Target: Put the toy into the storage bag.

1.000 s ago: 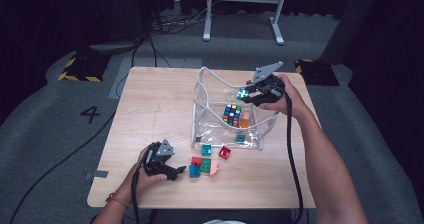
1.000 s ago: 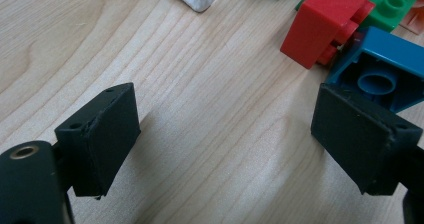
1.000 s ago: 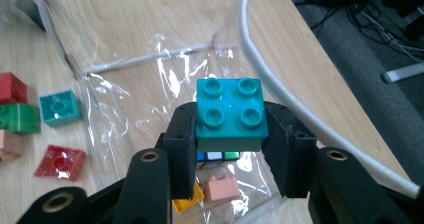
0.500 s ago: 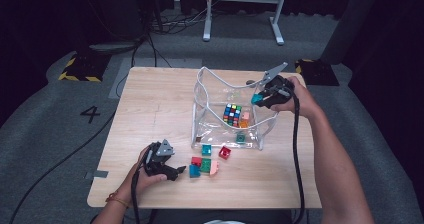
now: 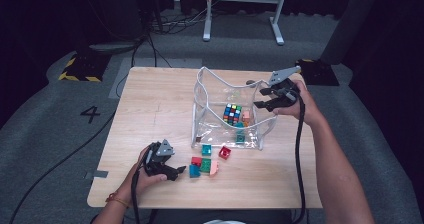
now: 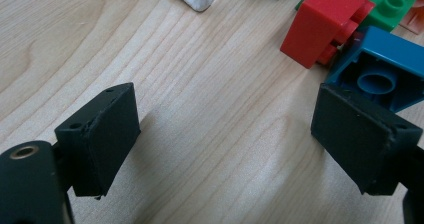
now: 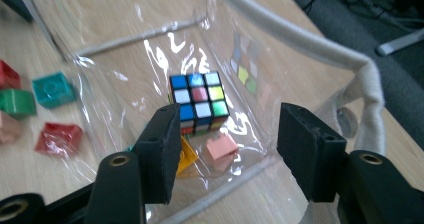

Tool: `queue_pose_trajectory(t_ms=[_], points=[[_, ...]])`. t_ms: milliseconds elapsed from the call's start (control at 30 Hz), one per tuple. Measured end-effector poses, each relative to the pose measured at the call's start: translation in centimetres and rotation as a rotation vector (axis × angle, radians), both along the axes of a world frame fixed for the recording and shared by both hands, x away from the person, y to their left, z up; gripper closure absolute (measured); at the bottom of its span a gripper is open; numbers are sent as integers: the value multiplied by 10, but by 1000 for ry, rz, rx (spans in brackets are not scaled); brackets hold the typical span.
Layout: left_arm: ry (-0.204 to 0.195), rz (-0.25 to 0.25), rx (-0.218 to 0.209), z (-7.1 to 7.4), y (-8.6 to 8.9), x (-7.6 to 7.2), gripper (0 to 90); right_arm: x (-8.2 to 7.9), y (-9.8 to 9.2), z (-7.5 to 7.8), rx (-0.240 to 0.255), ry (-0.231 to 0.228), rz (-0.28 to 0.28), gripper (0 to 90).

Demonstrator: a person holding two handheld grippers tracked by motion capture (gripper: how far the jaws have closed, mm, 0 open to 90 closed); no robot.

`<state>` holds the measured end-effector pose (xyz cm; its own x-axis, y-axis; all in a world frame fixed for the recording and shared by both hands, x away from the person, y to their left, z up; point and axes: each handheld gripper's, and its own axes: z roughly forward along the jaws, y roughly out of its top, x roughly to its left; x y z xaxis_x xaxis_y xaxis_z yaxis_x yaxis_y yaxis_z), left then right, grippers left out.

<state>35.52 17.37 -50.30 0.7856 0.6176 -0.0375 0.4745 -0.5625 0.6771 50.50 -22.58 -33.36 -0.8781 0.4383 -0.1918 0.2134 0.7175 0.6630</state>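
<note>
I read the work as moving loose bricks from the table (image 5: 150, 109) into the clear bag (image 5: 210, 101).

Left gripper (image 5: 176, 172): low on the table, jaws wide apart, nothing between them but bare wood. In the left gripper view the blue brick (image 6: 387, 74) sits just ahead of one jaw, touching or nearly touching its tip, hollow underside turned toward the camera. The red brick (image 6: 327, 21) lies just beyond it and a green one (image 6: 395, 4) behind that. So the cluster is off to one side of the gap, not centred; I would have to shift toward the blue brick to bracket it. It shows no clear long axis.

Right gripper (image 5: 260, 98): at the bag's far right rim, jaws roughly half open and just been opening, nothing in them. Through its jaws I look down at the cube (image 7: 199, 101) inside the bag.

The left gripper is much nearer the loose bricks; the right is well apart from them, across the bag.

Count, high view:
- bricks outside the bag: six (two teal-blue, two red, one green, one pink)
- cube in bag: one
- bricks in bag: at least three (pink, orange, teal); glare hides the rest
- bag: one
</note>
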Motion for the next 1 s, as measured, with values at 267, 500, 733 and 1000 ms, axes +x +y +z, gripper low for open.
queue_pose_trajectory(t_ms=[267,500,733,1000], points=[[0,0,0,0,0,0,122,-29,-18,10,177,-61,-36,379],[0,0,0,0,0,0,122,-60,-40,18,292,-103,-67,383],[0,-1,1,0,0,0,120,-89,-63,15,297,-136,-55,388],[0,-1,1,0,0,0,120,-119,-67,-5,271,-132,-13,399]])
